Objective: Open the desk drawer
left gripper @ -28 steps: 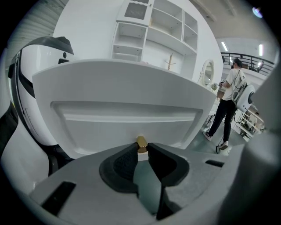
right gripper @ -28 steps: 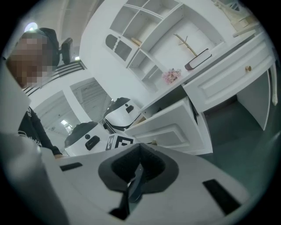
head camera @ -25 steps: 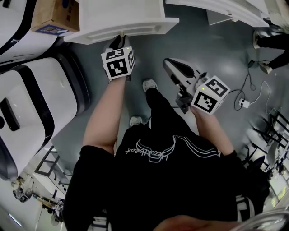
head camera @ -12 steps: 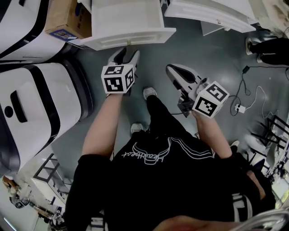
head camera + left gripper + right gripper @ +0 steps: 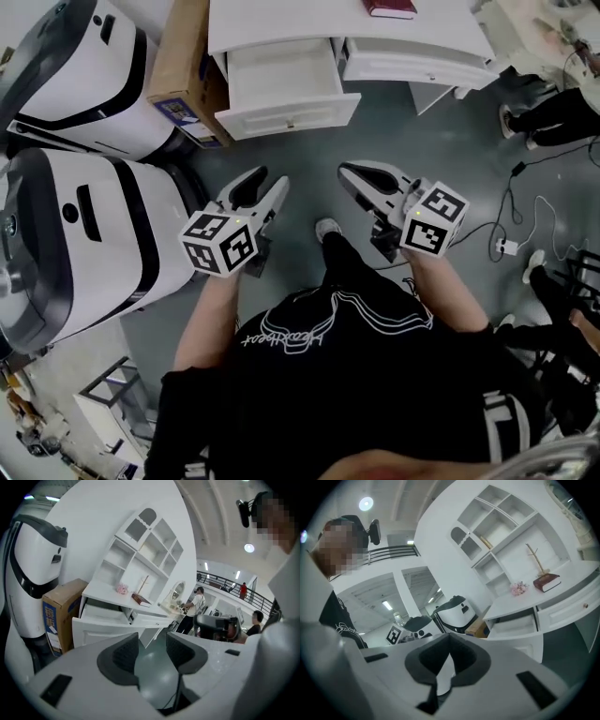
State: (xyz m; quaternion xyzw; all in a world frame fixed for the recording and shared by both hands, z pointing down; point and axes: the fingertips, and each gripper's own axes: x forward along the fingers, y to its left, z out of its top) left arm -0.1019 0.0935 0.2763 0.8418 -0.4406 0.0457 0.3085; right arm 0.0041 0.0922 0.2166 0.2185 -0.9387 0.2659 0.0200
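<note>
Both jaws empty, left gripper (image 5: 268, 180) spread and closing, right gripper (image 5: 347, 172) pressed together.

White cursive lettering runs across the chest of the black shirt (image 5: 328, 394), but it is upside down and too unclear to read. The cardboard box (image 5: 183, 56) bears a blue label (image 5: 178, 112) whose print is too small to read.

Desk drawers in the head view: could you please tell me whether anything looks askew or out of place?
Nothing stands out. The left drawer is pulled out of the white desk and sits straight; the right drawer is shut.
</note>
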